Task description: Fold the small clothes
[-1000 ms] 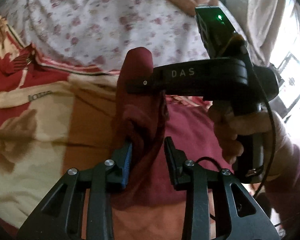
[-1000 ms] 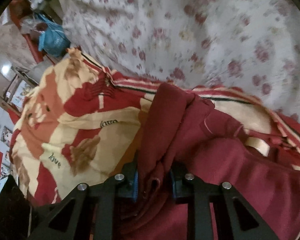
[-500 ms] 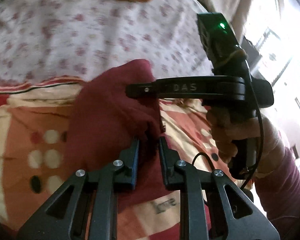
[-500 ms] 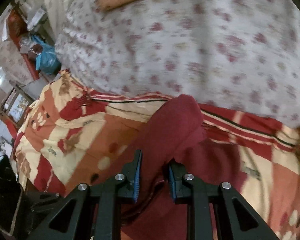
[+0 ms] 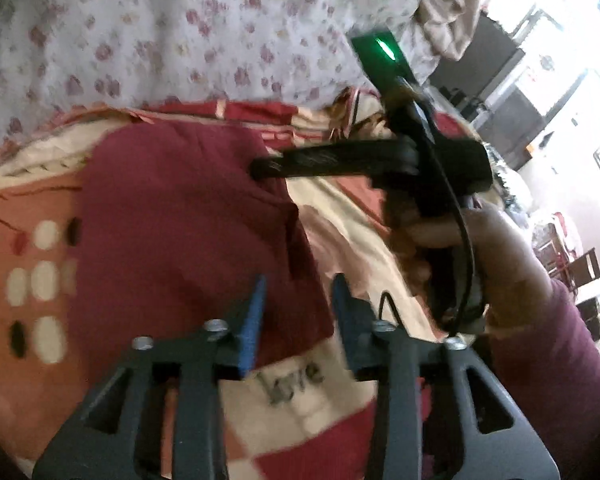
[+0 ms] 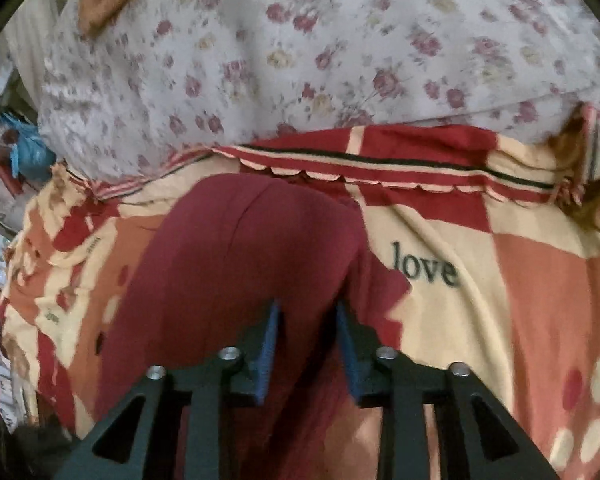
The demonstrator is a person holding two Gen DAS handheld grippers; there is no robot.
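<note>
A small dark red garment (image 5: 180,220) lies spread flat on a patterned red, orange and cream blanket (image 5: 300,412). My left gripper (image 5: 298,296) is open just above the garment's near right edge, with nothing between its blue pads. The right gripper (image 5: 260,168) shows in the left wrist view at the garment's far right corner, held by a hand. In the right wrist view the garment (image 6: 236,264) lies under my right gripper (image 6: 306,314), which is open with cloth below the gap, not pinched.
A white floral sheet (image 6: 300,48) covers the bed beyond the blanket (image 6: 480,300). The blanket's striped border (image 6: 420,168) runs along the garment's far edge. Room clutter and a bright window (image 5: 560,60) lie to the right.
Both grippers have let go of the dark red garment and opened. The garment, bunched and lifted before, now lies flat on the blanket.
</note>
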